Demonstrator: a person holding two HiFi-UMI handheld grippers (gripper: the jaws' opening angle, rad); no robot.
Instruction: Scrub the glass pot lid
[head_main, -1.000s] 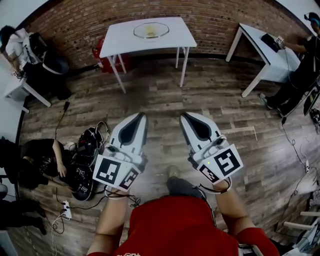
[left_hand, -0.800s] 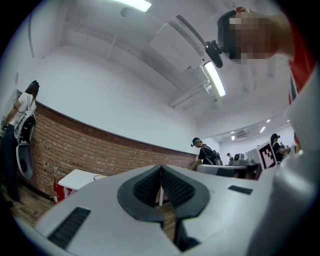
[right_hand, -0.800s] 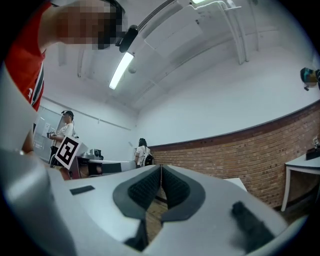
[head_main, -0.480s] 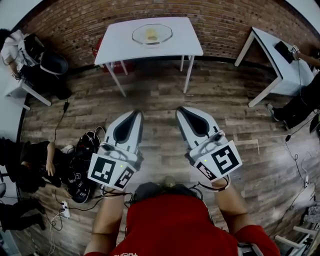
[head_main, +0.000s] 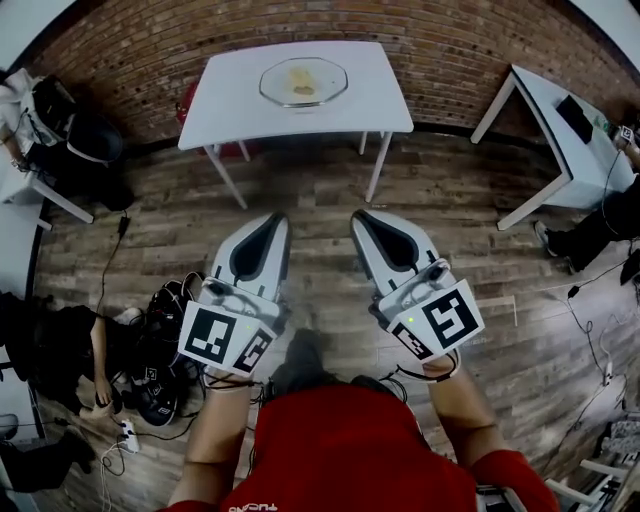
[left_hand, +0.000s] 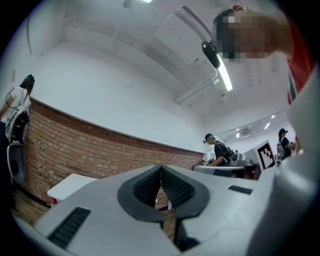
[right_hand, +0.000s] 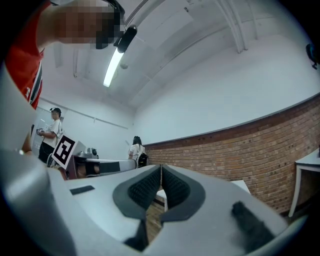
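left gripper (head_main: 279, 218): shut tight, dark pads pressed together, nothing between them. held out low over the wood floor (head_main: 320, 185), tip toward the white table (head_main: 225, 100). looks the same in the left gripper view (left_hand: 161, 172): jaws closed, nothing held.

right gripper (head_main: 358, 216): shut tight too, and empty. held next to the left one, side by side, with a bit of floor showing in between. looks the same in the right gripper view (right_hand: 161, 171): pads together, nothing in them.

glass pot lid (head_main: 328, 88): lies flat in the middle of the white table, close to the brick wall (head_main: 450, 40). well apart from both grippers, not touched by either one. shows something yellow (head_main: 301, 78) in its middle; cannot tell if on top or under the glass.

second white table (head_main: 560, 140): stands off to the right side.

pile of dark bags and cables (head_main: 160, 340): lies on the floor at the left.

red shirt (head_main: 350, 450): fills the bottom of the head view, with both bare arms reaching out to the grippers.
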